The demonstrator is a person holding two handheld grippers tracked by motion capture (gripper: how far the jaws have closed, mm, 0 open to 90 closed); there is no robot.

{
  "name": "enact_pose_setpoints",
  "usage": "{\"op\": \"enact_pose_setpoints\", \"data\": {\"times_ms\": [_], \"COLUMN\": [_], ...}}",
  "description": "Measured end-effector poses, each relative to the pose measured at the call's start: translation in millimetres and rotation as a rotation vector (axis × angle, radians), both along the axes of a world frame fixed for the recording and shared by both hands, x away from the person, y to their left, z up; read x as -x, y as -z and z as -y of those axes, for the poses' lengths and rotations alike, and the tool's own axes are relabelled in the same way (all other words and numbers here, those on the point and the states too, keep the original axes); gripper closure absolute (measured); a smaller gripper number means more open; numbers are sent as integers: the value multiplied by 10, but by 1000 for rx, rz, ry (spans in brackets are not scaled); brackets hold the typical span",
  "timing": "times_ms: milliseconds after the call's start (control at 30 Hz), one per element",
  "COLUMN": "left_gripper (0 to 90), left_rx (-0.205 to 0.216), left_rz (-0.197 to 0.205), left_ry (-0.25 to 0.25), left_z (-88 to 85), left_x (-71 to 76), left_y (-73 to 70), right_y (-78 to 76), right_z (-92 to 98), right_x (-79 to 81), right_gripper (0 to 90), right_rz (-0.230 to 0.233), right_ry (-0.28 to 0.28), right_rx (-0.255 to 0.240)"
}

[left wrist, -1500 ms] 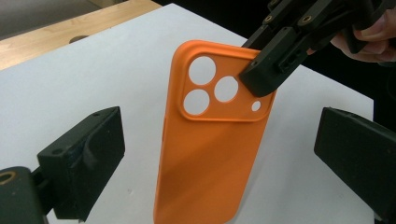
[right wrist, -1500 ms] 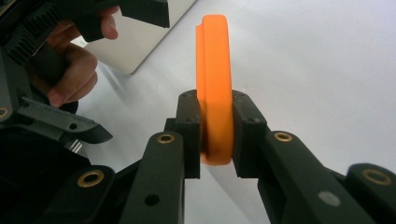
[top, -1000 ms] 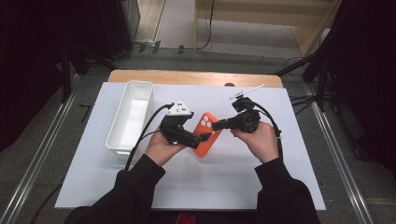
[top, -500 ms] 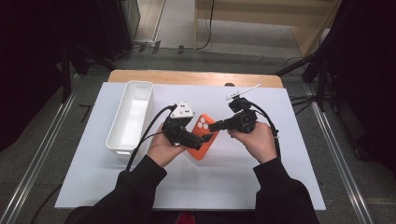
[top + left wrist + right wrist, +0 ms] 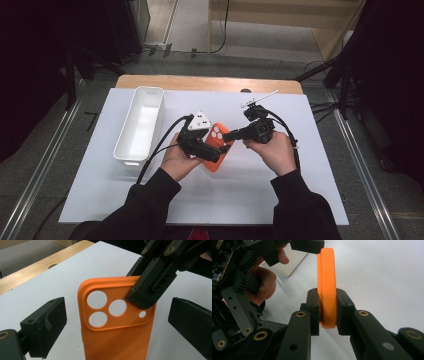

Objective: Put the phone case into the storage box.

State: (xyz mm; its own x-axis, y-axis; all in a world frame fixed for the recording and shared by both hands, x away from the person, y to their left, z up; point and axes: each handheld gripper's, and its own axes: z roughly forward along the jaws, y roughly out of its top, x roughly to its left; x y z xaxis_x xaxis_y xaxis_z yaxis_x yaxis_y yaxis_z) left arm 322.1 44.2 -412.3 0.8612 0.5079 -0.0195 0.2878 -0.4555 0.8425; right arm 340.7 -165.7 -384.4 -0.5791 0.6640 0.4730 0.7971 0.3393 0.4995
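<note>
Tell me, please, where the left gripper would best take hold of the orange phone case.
By the two long side edges, below the camera cut-outs. The orange phone case stands between the left gripper's open jaws, its flat back facing the camera, while the right gripper pinches its top corner, so closing straight in probably works.

Overhead forward-down; tool cameras close, facing

A light wooden desk stands on a grey floor, most of its top covered by a white rectangular sheet. Metal rails run along the floor at 9 and 3 o'clock. At 12 o'clock black cables trail across the floor beside pale wooden furniture. Dark black curtains close both sides, and the light is even.
</note>
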Motion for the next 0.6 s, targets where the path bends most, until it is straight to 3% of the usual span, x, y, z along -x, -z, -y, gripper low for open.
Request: {"op": "enact_pose_setpoints", "data": {"times_ms": [133,233,400,600], "left_gripper": [21,21,21,21], "left_rx": [-1,-24,-20,-26], "left_rz": [-1,21,0,6], "left_ry": [-7,-15,-20,-26], "left_z": [21,43,63,83], "left_x": [10,27,13,11], "left_y": [19,33,79,105], "right_y": [5,0,-1,-14], "right_z": [-6,-3,3,21], "right_x": [3,6,5,9], "right_gripper": [744,743,744,743], "right_rz": [-1,-1,0,-3], "right_ry": [4,8,12,23], "right_rx": [2,-1,-2,-8]}}
